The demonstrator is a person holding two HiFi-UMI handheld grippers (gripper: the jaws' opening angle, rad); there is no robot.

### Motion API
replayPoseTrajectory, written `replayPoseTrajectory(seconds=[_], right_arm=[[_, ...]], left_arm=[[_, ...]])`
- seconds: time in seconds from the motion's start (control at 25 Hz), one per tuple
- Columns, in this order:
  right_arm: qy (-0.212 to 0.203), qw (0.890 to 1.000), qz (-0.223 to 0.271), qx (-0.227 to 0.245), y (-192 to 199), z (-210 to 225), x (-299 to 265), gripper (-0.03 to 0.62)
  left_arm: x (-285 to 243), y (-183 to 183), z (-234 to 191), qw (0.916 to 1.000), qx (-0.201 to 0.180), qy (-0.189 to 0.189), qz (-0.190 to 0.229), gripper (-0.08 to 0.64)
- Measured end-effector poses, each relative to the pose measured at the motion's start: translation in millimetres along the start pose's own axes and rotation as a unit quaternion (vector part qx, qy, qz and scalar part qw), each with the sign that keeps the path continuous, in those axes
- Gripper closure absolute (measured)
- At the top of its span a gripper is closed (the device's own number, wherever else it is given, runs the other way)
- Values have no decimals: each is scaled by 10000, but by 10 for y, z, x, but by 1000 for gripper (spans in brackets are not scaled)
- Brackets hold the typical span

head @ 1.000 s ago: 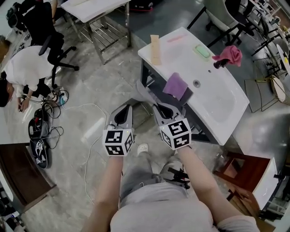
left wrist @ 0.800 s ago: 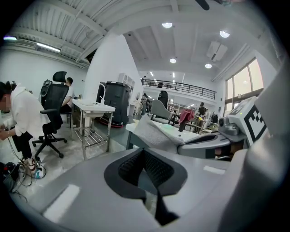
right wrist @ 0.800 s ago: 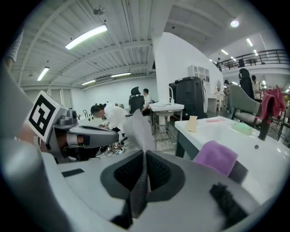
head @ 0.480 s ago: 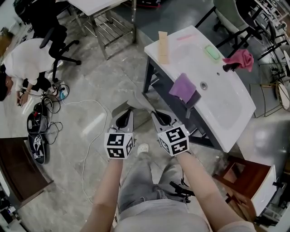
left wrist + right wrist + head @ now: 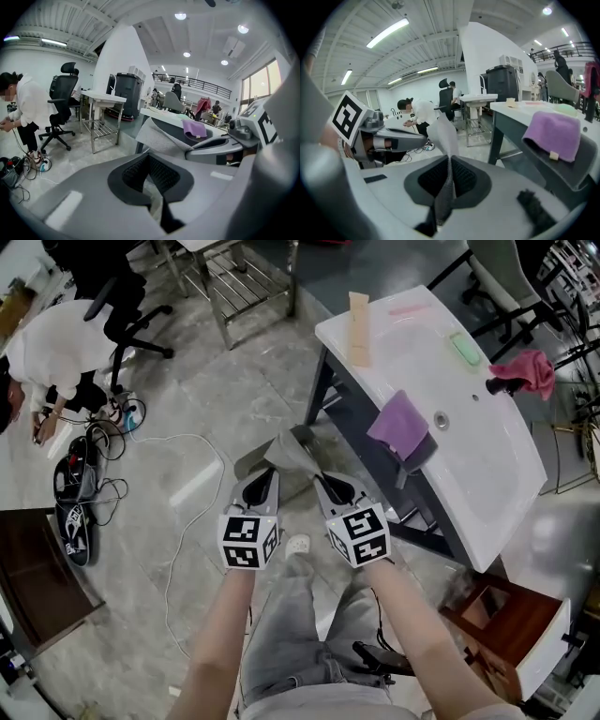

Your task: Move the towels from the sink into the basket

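Head view: left gripper (image 5: 262, 486) and right gripper (image 5: 330, 486) are each clenched on an edge of the grey towel (image 5: 292, 454), which hangs over the floor at 9 o'clock of the sink (image 5: 469, 460). Step: carry. Next, probably, swing to 2 o'clock over the basket (image 5: 420, 452), which bears a purple towel (image 5: 397, 422), then release.

towel (image 5: 398, 420) on basket (image 5: 423, 452) beside sink (image 5: 480, 470), another towel (image 5: 532, 369) on tap (image 5: 502, 386)
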State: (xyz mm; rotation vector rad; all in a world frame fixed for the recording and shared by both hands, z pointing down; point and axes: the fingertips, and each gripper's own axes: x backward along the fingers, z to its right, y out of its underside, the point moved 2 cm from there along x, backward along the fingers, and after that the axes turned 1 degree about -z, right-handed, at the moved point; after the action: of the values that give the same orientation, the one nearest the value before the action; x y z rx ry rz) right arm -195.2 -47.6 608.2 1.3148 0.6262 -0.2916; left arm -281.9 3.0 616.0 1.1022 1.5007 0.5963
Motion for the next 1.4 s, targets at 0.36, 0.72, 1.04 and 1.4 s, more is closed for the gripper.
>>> replayPoseTrajectory(seconds=[0.36,0.72,1.04,1.4], right_arm=[[-128,9999,-36,-87,250,99,-354,565],[-307,9989,-350,-112,676,87,-809,565],[-423,9953,-867,111,1171,105,-1293,565],[-388,9902,-1336,102,1571,142,-1681,563]], left_arm=[[-231,401,-126,9994,220,-82,-255,554],[-473,783,-279,9981,303,-92,-526,555],[-614,1166,-426,9955,342,-116,-876,554],[-692,1387,-510,9931,402,-120,-1099,555]])
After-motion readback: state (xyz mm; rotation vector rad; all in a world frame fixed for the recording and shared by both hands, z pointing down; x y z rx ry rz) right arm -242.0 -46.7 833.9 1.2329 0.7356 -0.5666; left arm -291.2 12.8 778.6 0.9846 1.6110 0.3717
